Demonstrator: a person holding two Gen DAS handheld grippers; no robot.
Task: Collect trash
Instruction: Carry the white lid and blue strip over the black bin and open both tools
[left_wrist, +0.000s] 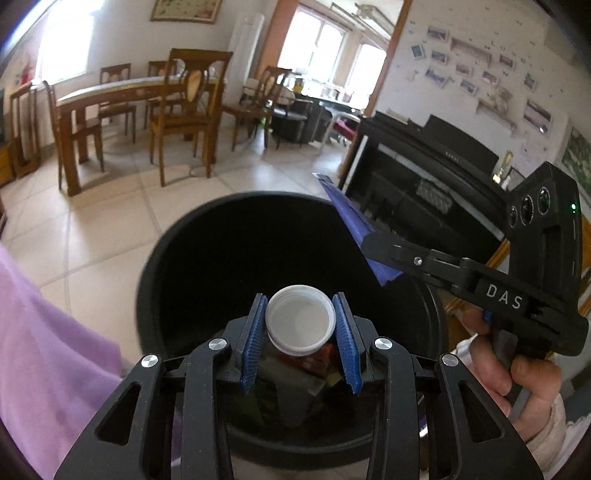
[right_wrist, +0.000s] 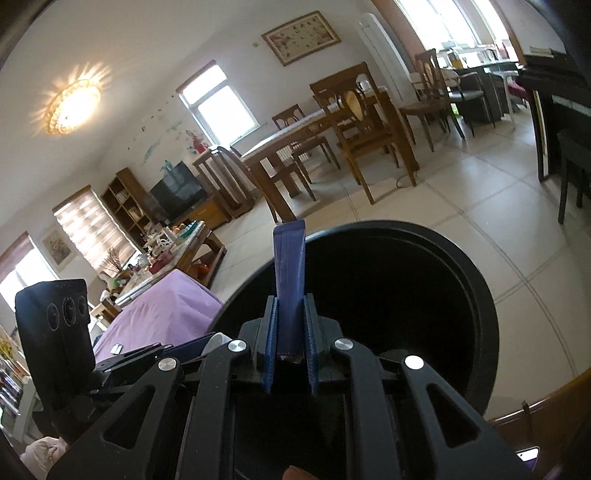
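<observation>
A black round trash bin stands on the tiled floor, its dark mouth below both grippers. My left gripper is shut on a bottle with a white cap, held over the near side of the bin's opening. The bottle's dark labelled body runs back between the blue pads. My right gripper is shut on a flat dark-blue wrapper that sticks up past its tips, above the bin's rim. In the left wrist view that wrapper and the right gripper hang over the bin's right edge.
A black piano stands close behind the bin on the right. A wooden dining table with chairs is farther back across the tiled floor. A purple cloth lies left of the bin. A person's hand grips the right gripper's handle.
</observation>
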